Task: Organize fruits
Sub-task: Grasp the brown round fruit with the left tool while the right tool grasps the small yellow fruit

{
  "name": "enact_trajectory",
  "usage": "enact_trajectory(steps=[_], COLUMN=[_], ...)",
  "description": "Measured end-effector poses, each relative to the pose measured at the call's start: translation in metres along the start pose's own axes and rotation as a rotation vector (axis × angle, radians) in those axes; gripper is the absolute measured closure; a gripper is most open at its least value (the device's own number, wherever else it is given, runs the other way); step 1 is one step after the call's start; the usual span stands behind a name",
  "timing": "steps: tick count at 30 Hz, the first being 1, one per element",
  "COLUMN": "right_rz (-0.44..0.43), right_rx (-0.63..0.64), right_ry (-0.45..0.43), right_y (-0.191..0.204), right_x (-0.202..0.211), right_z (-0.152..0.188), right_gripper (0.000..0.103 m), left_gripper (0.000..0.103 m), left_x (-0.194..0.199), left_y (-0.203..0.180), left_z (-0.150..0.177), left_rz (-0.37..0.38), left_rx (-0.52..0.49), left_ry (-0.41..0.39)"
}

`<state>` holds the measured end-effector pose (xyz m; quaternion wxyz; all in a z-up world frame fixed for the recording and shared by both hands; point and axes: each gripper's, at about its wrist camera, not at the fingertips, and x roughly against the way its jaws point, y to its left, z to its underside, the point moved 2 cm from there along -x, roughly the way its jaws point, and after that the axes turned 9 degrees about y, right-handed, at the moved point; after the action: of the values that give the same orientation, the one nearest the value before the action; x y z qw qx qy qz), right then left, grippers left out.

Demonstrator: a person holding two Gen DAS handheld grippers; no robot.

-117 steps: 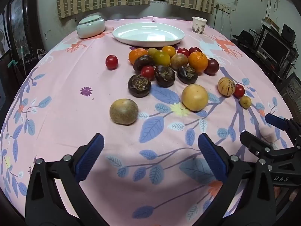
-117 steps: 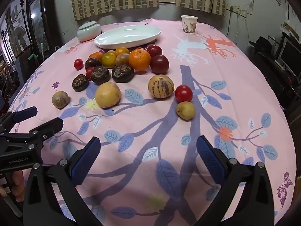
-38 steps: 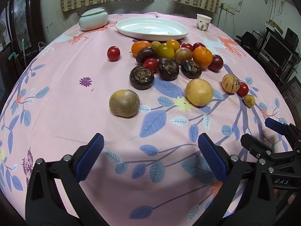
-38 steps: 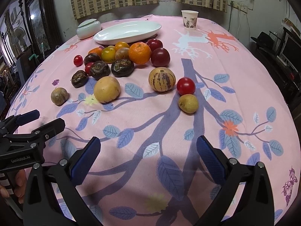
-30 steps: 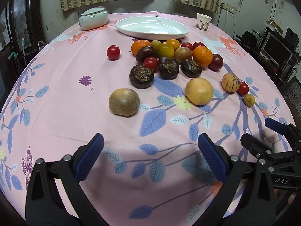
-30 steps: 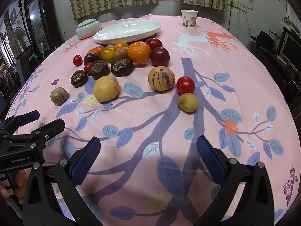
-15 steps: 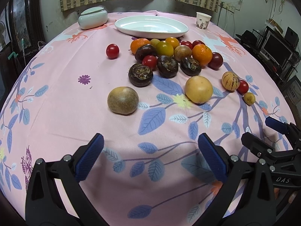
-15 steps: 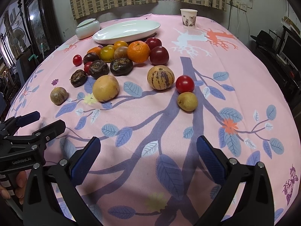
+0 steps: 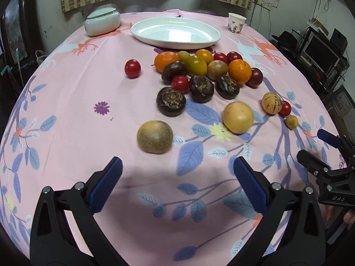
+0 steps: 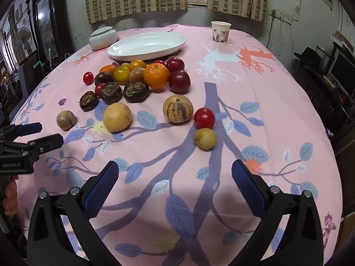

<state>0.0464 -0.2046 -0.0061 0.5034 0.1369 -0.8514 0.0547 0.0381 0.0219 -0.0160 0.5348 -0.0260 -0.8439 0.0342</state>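
Several fruits lie on the pink tablecloth before an empty white oval plate (image 9: pixel 175 32) (image 10: pixel 146 45). Nearest my left gripper (image 9: pixel 177 170) is a brown-green round fruit (image 9: pixel 154 136), with a yellow round fruit (image 9: pixel 238 117) to its right and a dark purple fruit (image 9: pixel 171 101) behind. Nearest my right gripper (image 10: pixel 174 173) are a small tan fruit (image 10: pixel 204 138), a red tomato (image 10: pixel 204 118) and a striped melon-like fruit (image 10: pixel 176 108). Oranges, tomatoes and dark fruits cluster farther back (image 10: pixel 155 75). Both grippers are open and empty, held low above the cloth.
A pale green lidded jar (image 9: pixel 102 22) stands at the back left and a paper cup (image 9: pixel 236 20) at the back right. A lone red tomato (image 9: pixel 132 68) lies left of the cluster. Dark furniture and electronics stand beyond the table's right edge.
Both grippers have eased slightly forward toward the fruits and stayed open. No fruit has moved.
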Motion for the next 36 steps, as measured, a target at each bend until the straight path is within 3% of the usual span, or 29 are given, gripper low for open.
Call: enact_trajectory(steps=[6, 11, 14, 18, 19, 26, 29, 31, 36], right_rz=[0.022, -0.039, -0.095, -0.073, -0.068, 0.036, 0.009, -0.003, 0.025], right_rx=[0.072, 0.028, 0.011, 0.02, 0.018, 0.046, 0.044, 0.054, 0.046], right_ry=[0.002, -0.024, -0.055, -0.032, -0.019, 0.057, 0.067, 0.069, 0.13], right_y=[-0.002, -0.016, -0.022, -0.023, -0.025, -0.034, -0.037, -0.036, -0.033], right_x=[0.003, 0.003, 0.006, -0.001, -0.005, -0.025, -0.03, -0.033, -0.046], right_z=[-0.014, -0.019, -0.022, -0.024, -0.024, -0.021, -0.027, -0.032, -0.036], right_gripper=[0.001, 0.001, 0.001, 0.001, 0.001, 0.001, 0.003, 0.014, 0.055], left_gripper=[0.002, 0.008, 0.023, 0.059, 0.061, 0.062, 0.062, 0.062, 0.062], left_x=[-0.018, -0.03, -0.037, -0.037, -0.036, -0.036, -0.037, -0.036, -0.037], left_y=[0.005, 0.013, 0.02, 0.024, 0.024, 0.021, 0.021, 0.023, 0.022], left_z=[-0.011, -0.014, -0.017, -0.019, -0.02, -0.021, -0.02, -0.019, -0.018], left_rz=[0.025, 0.026, 0.022, -0.025, -0.023, -0.045, -0.034, -0.018, -0.02], left_rx=[-0.018, -0.009, 0.002, 0.005, 0.002, -0.026, -0.024, -0.01, -0.013], left_ry=[0.035, 0.054, 0.076, 0.041, 0.035, 0.001, 0.001, -0.001, -0.007])
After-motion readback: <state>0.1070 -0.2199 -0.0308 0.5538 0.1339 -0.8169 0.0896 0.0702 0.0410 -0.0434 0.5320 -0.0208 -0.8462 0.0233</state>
